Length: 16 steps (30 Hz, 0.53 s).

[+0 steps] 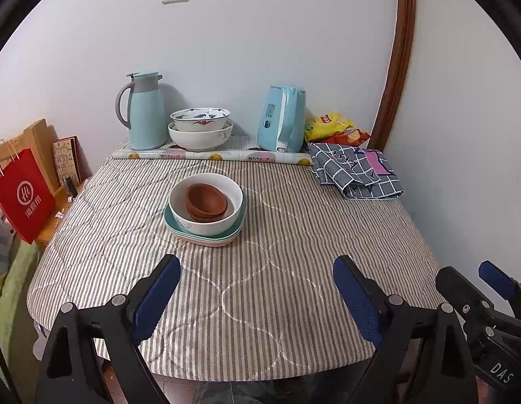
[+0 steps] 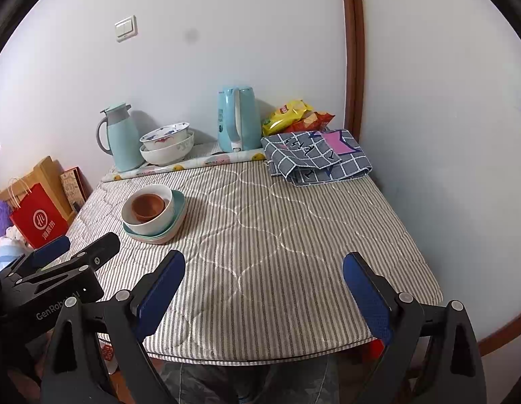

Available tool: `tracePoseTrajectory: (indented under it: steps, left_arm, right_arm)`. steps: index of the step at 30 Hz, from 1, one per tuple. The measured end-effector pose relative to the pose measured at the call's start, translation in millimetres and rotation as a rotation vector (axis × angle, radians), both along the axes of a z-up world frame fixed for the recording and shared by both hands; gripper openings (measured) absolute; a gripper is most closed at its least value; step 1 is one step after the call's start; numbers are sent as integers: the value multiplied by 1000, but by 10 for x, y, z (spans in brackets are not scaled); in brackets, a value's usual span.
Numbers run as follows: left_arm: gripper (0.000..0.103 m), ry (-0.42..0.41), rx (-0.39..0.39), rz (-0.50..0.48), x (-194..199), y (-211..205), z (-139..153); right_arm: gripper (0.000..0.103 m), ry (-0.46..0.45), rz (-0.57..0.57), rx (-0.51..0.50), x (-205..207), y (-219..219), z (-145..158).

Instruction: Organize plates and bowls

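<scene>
Striped tablecloth (image 1: 294, 235), centre: brown bowls (image 1: 206, 202) nested in white bowl (image 1: 206, 217) atop stacked plates (image 1: 206, 235). Far edge: thermos jug (image 1: 142, 111), patterned bowls (image 1: 199, 128), electric kettle (image 1: 282, 118). Near: left gripper (image 1: 257, 289), jaws apart.

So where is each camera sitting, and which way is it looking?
Left wrist: rides the left gripper at the table's near edge, facing the white bowl stacked on plates; its own open fingers and the right gripper show.
Right wrist: rides the right gripper, facing the striped tablecloth; the left gripper shows.
Shared: bowl stack, thermos jug, kettle.

Home: kettle (image 1: 282, 119), stacked bowls (image 1: 200, 128), quilted table (image 1: 294, 235).
</scene>
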State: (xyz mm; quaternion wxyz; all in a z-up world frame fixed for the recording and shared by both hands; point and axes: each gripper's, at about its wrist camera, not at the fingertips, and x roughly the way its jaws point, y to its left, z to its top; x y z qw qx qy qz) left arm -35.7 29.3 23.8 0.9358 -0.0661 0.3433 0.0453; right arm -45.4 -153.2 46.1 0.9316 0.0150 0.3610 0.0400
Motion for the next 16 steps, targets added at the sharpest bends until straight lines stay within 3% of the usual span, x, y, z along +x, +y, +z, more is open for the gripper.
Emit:
tracePoseTrajectory:
  steps: [16]
  left_arm:
    - [92, 3, 4, 6, 32, 25, -10]
  right_arm:
    - [94, -5, 6, 0, -8, 26, 21]
